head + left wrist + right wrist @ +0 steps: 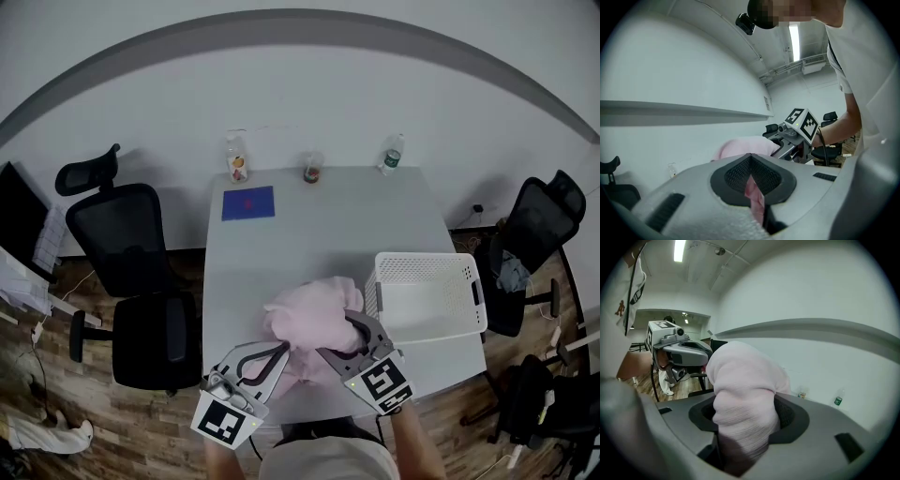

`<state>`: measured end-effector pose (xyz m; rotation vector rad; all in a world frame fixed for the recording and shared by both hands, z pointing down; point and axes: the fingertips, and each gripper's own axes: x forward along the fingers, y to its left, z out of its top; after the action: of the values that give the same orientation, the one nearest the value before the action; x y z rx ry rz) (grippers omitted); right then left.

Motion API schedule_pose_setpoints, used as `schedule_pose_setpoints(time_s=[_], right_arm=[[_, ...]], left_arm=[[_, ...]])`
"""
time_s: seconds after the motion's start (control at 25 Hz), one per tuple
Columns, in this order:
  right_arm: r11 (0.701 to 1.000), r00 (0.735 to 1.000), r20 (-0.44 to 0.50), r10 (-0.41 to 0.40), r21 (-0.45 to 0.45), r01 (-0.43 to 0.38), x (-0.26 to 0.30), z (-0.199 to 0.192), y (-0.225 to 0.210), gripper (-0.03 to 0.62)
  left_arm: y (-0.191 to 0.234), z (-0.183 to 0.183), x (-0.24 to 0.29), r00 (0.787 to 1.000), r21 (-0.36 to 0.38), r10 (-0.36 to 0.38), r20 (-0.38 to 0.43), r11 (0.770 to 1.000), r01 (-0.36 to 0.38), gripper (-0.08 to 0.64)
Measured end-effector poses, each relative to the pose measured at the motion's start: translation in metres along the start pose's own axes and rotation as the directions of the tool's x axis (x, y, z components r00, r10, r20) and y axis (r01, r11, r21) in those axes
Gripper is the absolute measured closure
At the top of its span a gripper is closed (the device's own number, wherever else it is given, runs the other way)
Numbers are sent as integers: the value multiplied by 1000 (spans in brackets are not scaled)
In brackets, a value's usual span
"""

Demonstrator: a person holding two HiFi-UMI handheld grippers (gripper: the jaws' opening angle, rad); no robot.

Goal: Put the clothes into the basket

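Left claw [278,355] pinching a thin fold, right claw [336,337] clamped on a thick bunch, the pink garment [312,311] is held over the near tabletop [319,230] and should clear the rim of the white basket [427,265] at right before release.

In the head view, the bunched pink garment [314,314] hides the fingertips of the left gripper [281,354] and the right gripper [349,330], and the patch of tabletop [309,234] beneath it. In the right gripper view, the cloth fills the gap between the fingers [794,418] and blocks what lies straight ahead. The bottle [392,155] at the tabletop's far right corner carries a label too small to read.
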<state>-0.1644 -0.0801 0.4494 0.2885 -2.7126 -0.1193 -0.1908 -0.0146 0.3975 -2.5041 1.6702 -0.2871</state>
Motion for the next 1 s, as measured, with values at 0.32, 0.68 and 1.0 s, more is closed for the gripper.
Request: schedule_pose_setpoints(time_s=[0.32,0.68,1.0], right_arm=[[996,994,71,-84,-38,86,-37,33,-42,342],[982,974,156,-167,-65,179,-80,67,-81,342],[955,940,222,-257,-88,282,-124,101,-114,342]], left_arm=[[-7,40,29,998,83,-33,53,996,28,553],[-10,78,62,993,171,-75,96,984,58,554],[-17,114,93,980,229,-124,155,970,86,554]])
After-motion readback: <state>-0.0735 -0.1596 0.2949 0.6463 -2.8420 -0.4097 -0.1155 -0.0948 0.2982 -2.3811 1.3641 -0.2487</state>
